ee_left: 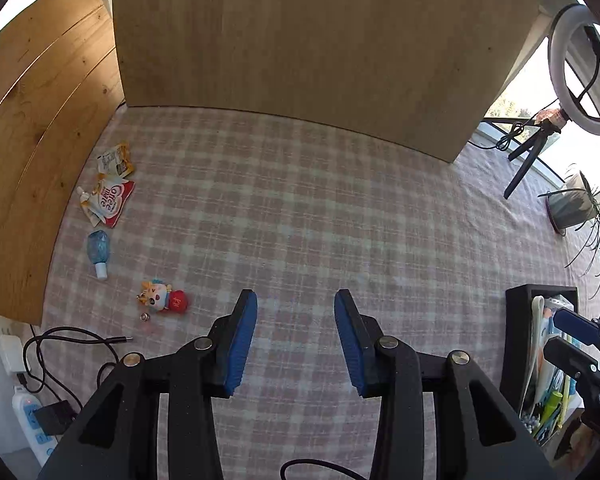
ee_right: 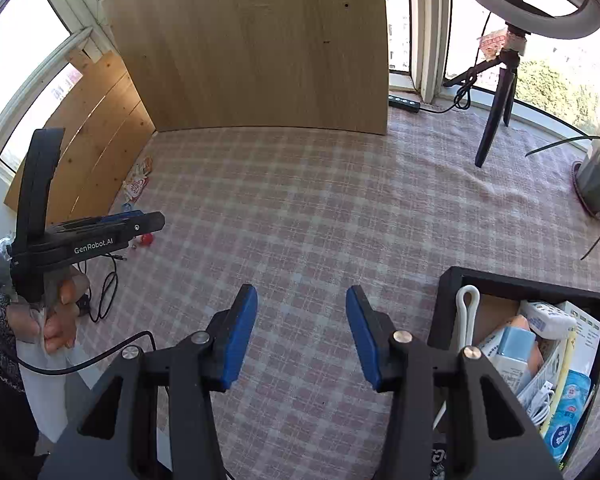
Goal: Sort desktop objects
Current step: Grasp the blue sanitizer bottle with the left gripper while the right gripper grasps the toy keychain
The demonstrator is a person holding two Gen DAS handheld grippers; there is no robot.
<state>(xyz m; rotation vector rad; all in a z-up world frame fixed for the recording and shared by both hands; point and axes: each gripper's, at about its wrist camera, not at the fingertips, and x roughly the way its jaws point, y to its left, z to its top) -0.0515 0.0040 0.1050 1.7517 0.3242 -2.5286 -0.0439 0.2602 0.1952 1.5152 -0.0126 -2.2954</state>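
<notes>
Along the left edge of the checked tablecloth (ee_left: 300, 208) lie two snack sachets (ee_left: 110, 190), one small blue bottle (ee_left: 98, 249), one plush doll (ee_left: 165, 297) and one tiny metal bell (ee_left: 144, 317), all well apart from the black bin (ee_right: 452, 304) crammed with sorted items at the right. Both the left gripper (ee_left: 296, 336) and the right gripper (ee_right: 302, 332) stand parted with nothing between the blue pads. One ring-light tripod (ee_right: 496, 100), one potted plant (ee_left: 572, 204) and one loose cable (ee_left: 80, 340) sit around the margins, leaving the middle cloth bare.

Black box (ee_left: 516, 344) cut off; its contents indistinct.
</notes>
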